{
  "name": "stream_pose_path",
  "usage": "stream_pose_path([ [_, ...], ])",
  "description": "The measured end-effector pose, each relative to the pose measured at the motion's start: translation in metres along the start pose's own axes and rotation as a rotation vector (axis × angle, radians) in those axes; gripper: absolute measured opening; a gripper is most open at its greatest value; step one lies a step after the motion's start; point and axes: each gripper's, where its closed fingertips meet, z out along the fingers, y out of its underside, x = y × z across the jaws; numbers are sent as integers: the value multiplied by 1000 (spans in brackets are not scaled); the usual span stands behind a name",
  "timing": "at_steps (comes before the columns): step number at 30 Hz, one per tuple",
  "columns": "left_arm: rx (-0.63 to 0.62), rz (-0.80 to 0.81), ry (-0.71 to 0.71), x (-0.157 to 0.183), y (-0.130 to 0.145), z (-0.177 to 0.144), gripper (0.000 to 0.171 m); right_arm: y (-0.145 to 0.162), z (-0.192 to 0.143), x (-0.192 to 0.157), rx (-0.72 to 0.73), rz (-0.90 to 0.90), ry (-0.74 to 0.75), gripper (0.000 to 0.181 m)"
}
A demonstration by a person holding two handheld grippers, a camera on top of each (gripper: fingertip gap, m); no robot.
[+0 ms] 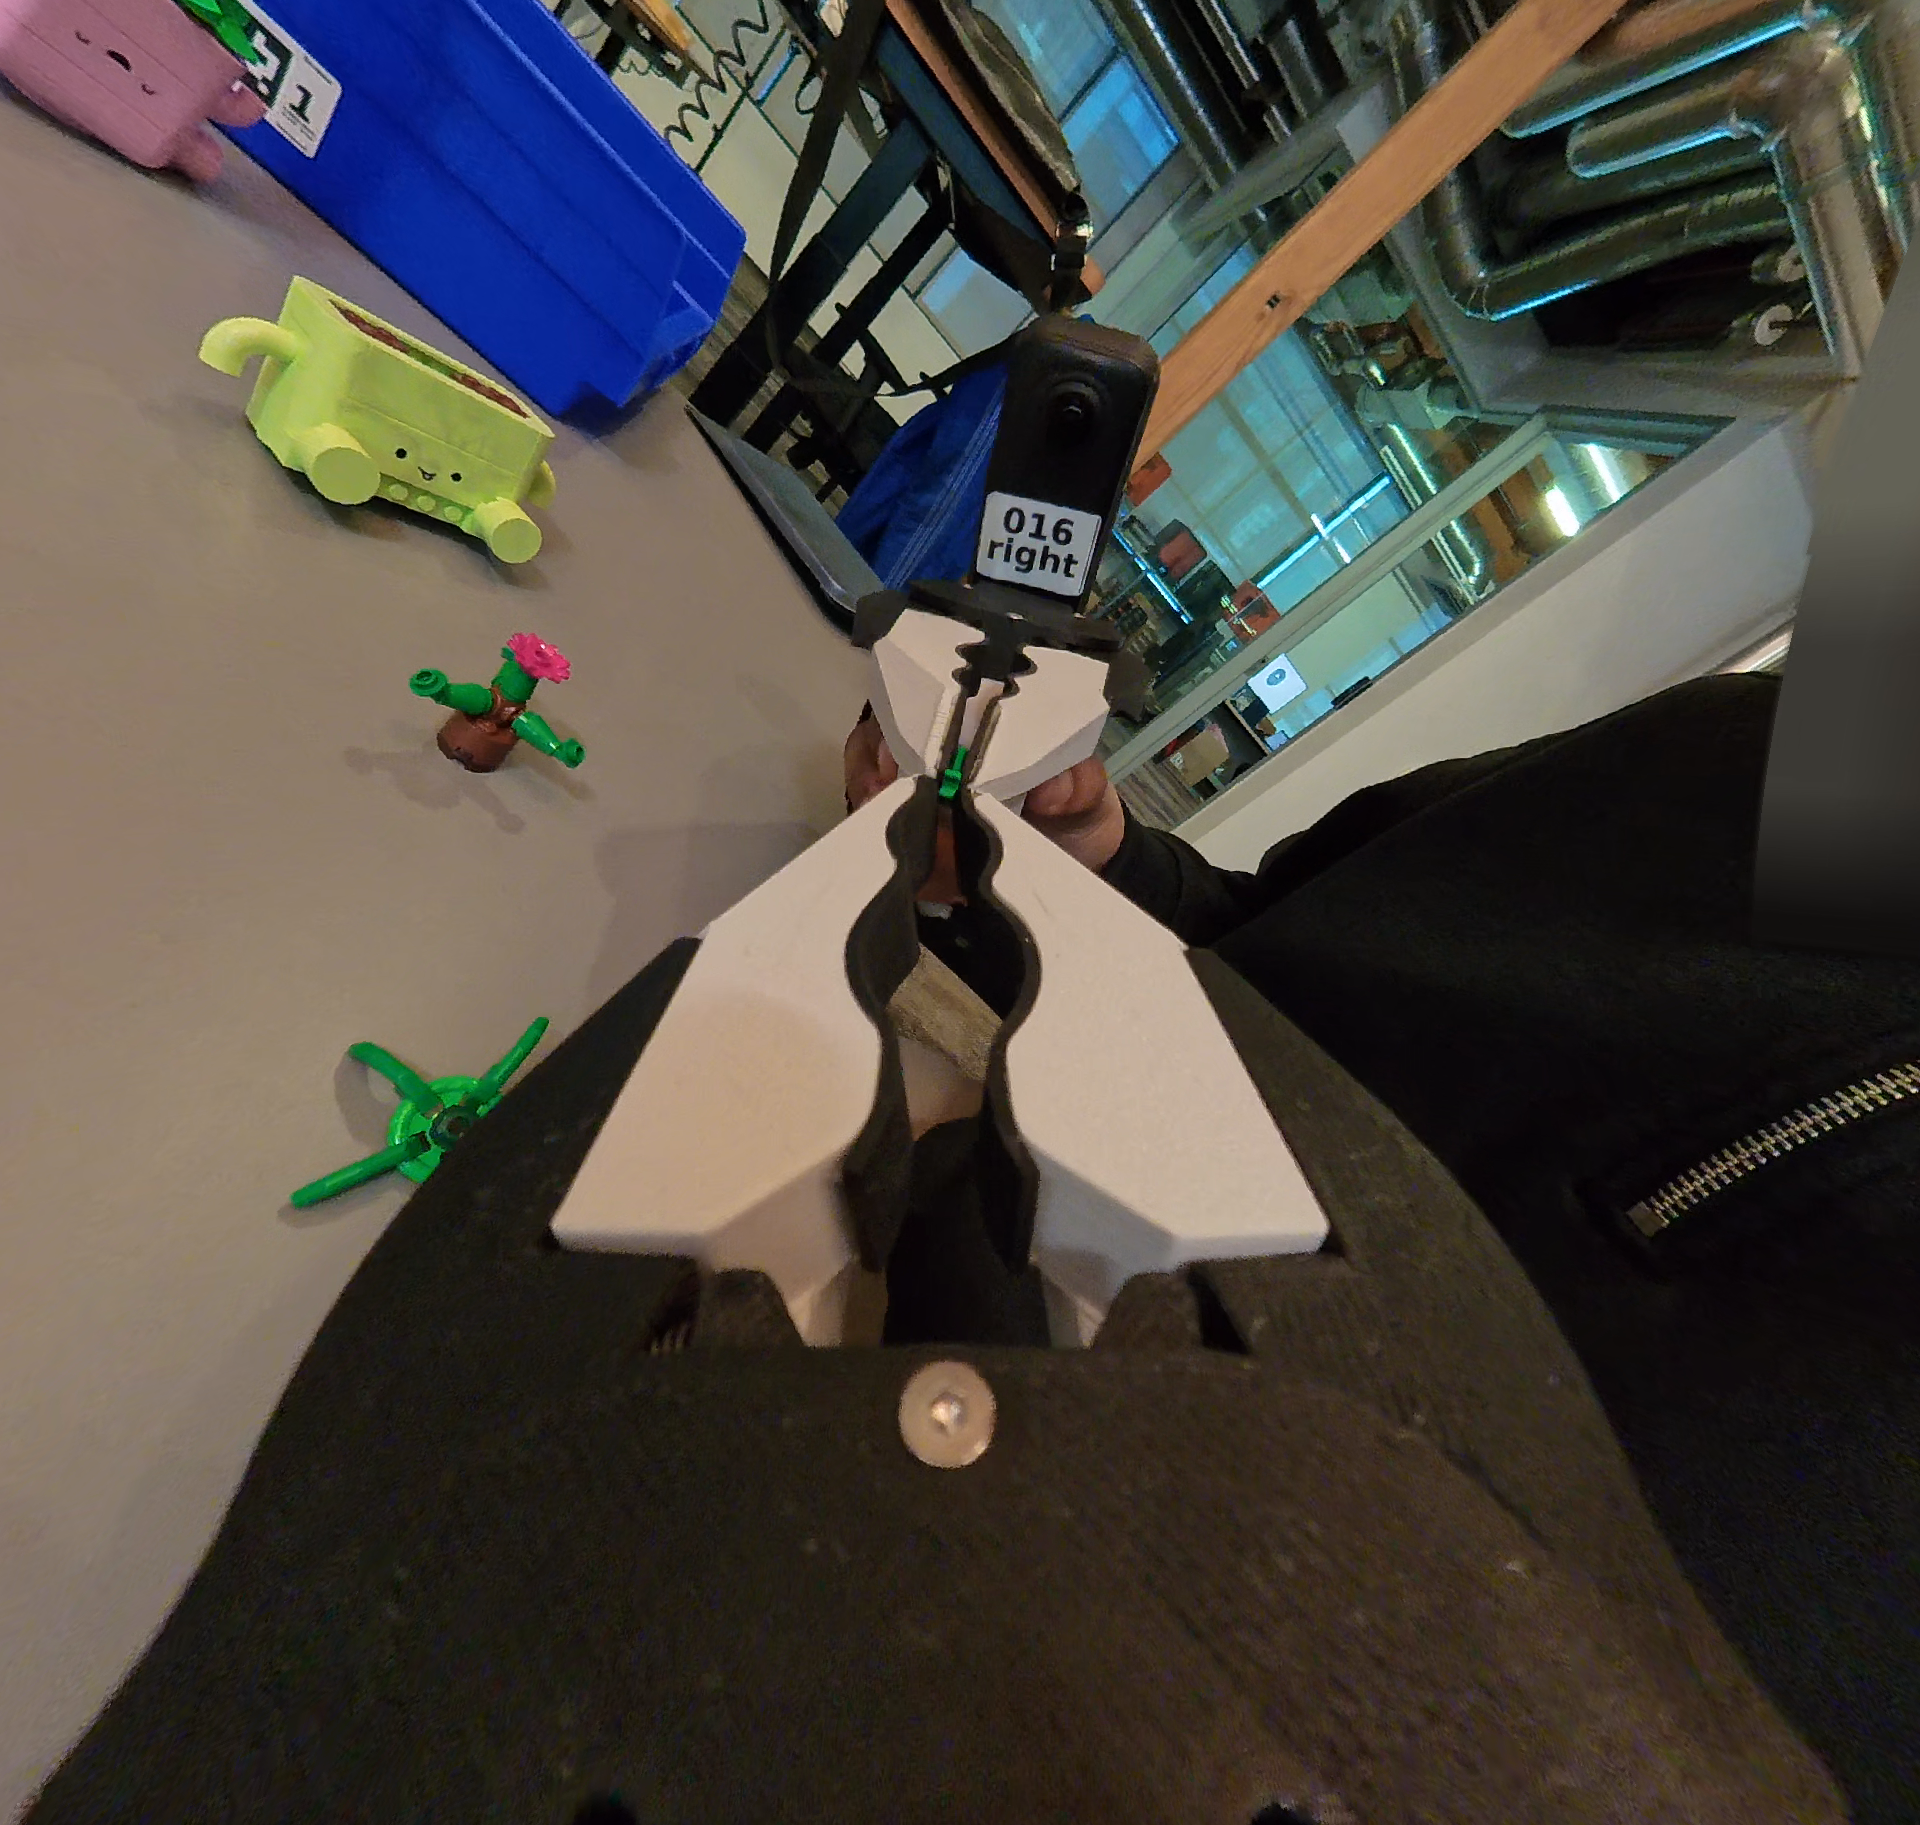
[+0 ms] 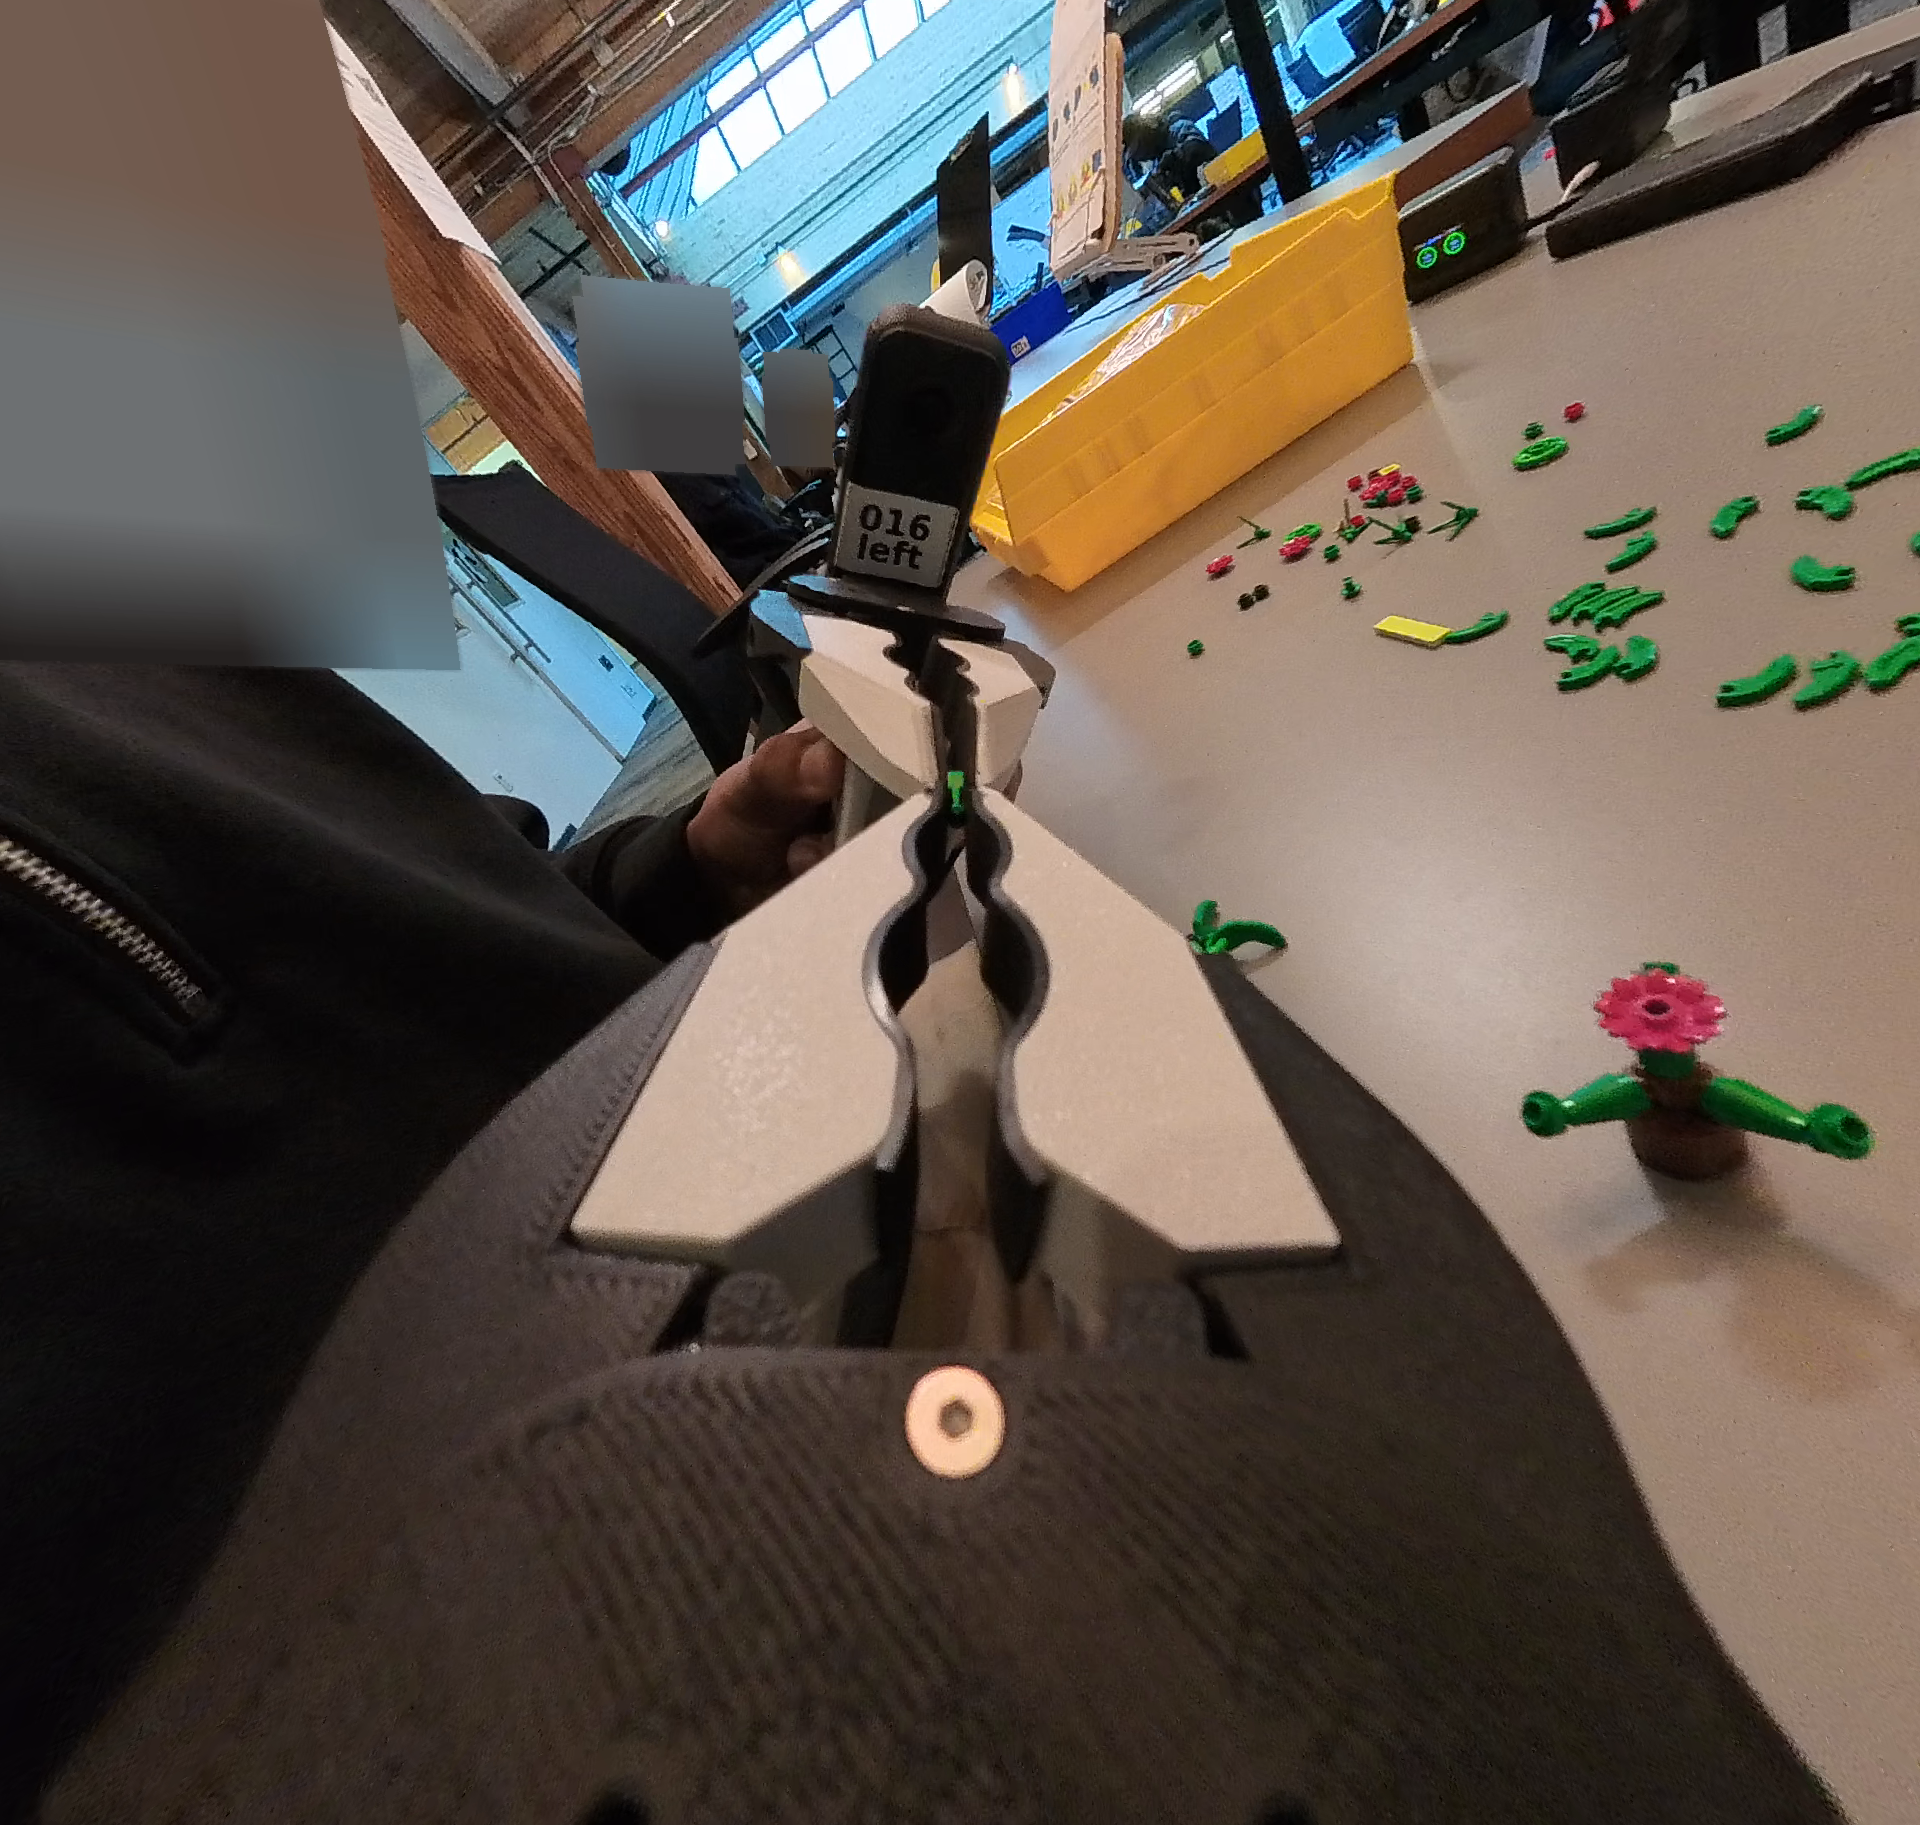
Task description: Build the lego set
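- The left gripper [image 1: 940, 807] and the right gripper [image 2: 951, 817] meet tip to tip above the table [image 1: 208, 840], in front of the person's black jacket [image 1: 1558, 1048].
- Both grippers have their jaws together, and a small green lego piece [image 1: 951, 773] sits at the point where the tips meet; which gripper really clamps it, I cannot tell.
- On the table at the left gripper's side stand a small cactus figure with a pink flower [image 1: 499, 705], a green leaf rosette [image 1: 426, 1121], a lime green pot with a face [image 1: 395, 414], a pink pot [image 1: 94, 40] and a blue bin [image 1: 468, 144].
- In the right wrist view, many loose green and red lego pieces [image 2: 1600, 612] lie scattered near a yellow bin [image 2: 1195, 414].
- Each gripper's own body hides the table edge just below the tips.
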Motion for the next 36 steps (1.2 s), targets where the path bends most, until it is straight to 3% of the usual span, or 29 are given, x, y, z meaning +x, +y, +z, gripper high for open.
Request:
stream_pose_path([
  [11,17,2,-7,1,-2,-1,3,-1,-2,-2,-5,-8,0,1],
  [13,55,15,-61,-6,-11,-12,27,-1,-4,2,-16,-29,33,1],
  [16,83,18,-202,-26,-19,-43,24,8,-9,13,-92,-99,129,1],
  [18,0,-34,-349,-51,-5,-61,21,24,-9,25,-200,-180,218,1],
  [21,-81,-106,-440,-73,19,-71,20,47,-1,39,-365,-332,324,1],
  [26,-170,-195,-460,-86,44,-61,22,68,18,48,-535,-510,384,2],
  [30,-203,-239,-426,-85,49,-51,16,68,29,51,-544,-554,398,2],
  [36,-200,-275,-372,-81,48,-46,20,71,29,63,-576,-530,416,1],
])
